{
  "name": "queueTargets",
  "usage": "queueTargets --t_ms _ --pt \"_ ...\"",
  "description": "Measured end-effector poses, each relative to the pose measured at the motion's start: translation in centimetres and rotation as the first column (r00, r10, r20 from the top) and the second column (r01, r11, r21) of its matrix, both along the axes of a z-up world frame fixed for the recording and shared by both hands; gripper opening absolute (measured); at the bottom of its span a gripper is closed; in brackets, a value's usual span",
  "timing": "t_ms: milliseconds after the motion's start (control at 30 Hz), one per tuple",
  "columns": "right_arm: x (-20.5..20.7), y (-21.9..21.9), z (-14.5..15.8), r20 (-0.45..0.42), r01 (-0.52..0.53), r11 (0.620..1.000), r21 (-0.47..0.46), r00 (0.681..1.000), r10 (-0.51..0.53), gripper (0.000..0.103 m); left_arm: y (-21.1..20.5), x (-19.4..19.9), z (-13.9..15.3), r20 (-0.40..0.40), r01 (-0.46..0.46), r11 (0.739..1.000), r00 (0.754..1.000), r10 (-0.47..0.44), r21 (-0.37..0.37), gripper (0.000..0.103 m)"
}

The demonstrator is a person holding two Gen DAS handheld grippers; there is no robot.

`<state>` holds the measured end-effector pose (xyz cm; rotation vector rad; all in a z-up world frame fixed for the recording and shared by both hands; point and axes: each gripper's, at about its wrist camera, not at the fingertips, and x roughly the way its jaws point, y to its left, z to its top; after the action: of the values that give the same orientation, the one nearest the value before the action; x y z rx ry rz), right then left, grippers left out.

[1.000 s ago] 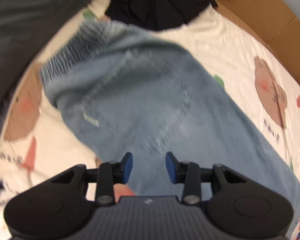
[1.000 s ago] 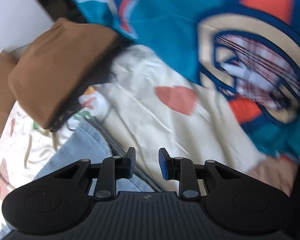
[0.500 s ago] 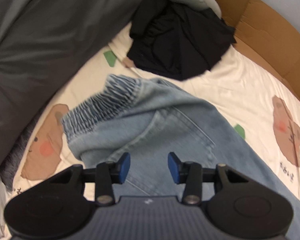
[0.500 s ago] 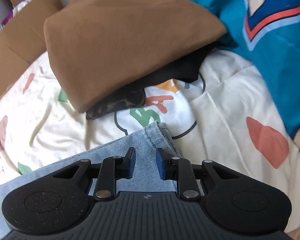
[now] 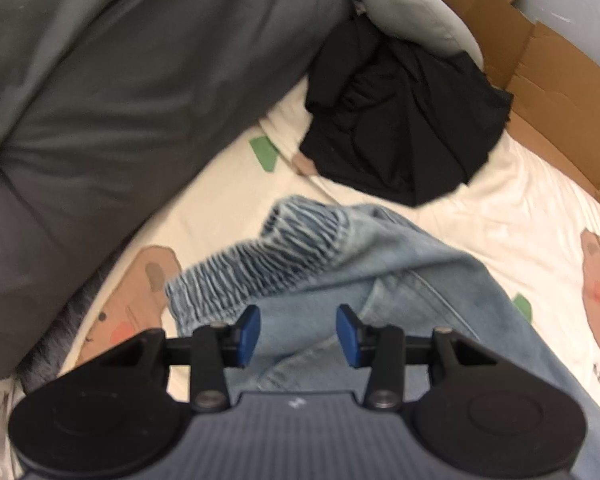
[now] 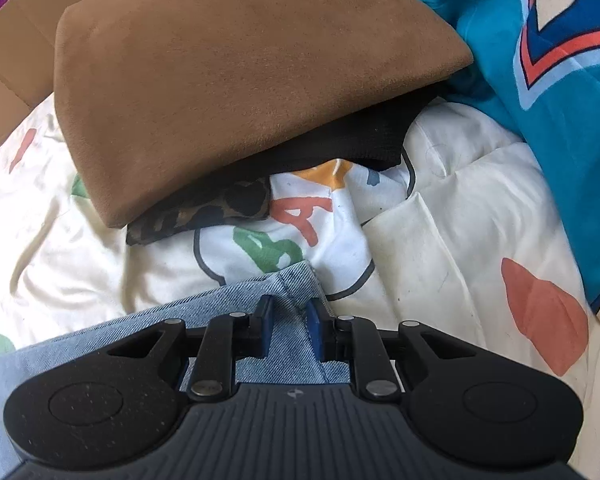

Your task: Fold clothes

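Your left gripper (image 5: 297, 335) has jaws apart over the light-blue denim jeans (image 5: 400, 280), ribbed waistband at 11 o'clock. Your right gripper (image 6: 288, 330) has been narrowing around the hem corner, not clamped. Risk: it pinches only one layer and slips, or snags the cream printed bedsheet (image 6: 440, 220).

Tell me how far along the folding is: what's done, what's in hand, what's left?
Done: a brown garment lies folded on a stack. In hand: the jeans lie rumpled on the sheet; the left gripper hangs open over the waistband end, and the right gripper straddles the hem, its grip unclear. Left: folding the jeans, then the crumpled black garment and the teal jersey.
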<state>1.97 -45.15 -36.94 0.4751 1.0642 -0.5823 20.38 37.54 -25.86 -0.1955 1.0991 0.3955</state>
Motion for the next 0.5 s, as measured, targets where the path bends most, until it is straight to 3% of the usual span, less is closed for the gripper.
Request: queueTargets --t_ms 200,500 --pt "0.5 1.1 1.5 -0.039 0.013 1.0 -0.022 0.999 -0.014 0.027 0.5 1.3 -0.8 0.038 0.014 1.0 0.999 -0.014 -0.011 0.045" --pt "2.4 7.8 5.7 0.048 -0.16 0.987 -0.032 0.986 0.162 0.027 1.6 3.3 -3.3 0.062 0.03 0.999 0.998 -0.029 -0.012 0.044"
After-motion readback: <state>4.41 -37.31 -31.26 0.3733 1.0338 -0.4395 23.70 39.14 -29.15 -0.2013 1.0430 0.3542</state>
